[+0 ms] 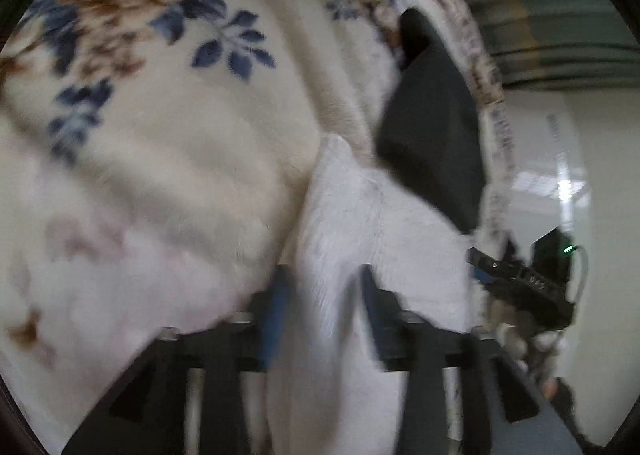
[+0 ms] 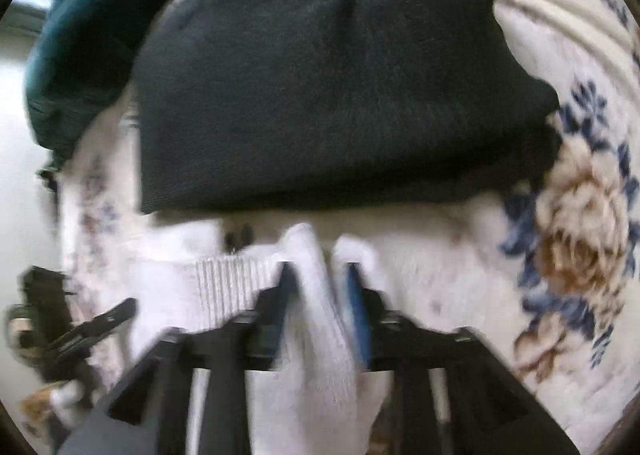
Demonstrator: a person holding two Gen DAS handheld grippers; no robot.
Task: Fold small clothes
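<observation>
Lying on a fluffy cream blanket (image 1: 168, 159) w/ blue and brown flowers is a white sock (image 1: 352, 215), and both grippers are on it. Left gripper (image 1: 324, 295): fingers apart, sock fabric runs between them and on under the camera; can't tell if the blue pads press it, too blurred. Right gripper (image 2: 318, 287): fingers also apart w/ a bunched bit of the same white sock (image 2: 312, 295) standing between them, ribbed cuff just left of the left finger; grip not clear either. From the left wrist view the right gripper (image 1: 520, 287) shows at the right edge, near the blanket's border. From the right wrist view the left gripper (image 2: 80, 327) shows at lower left. Beyond the sock, a dark folded garment (image 2: 328, 87) lies on the blanket, close to it but apart. A dark teal cloth (image 2: 80, 47) sits at its far left
</observation>
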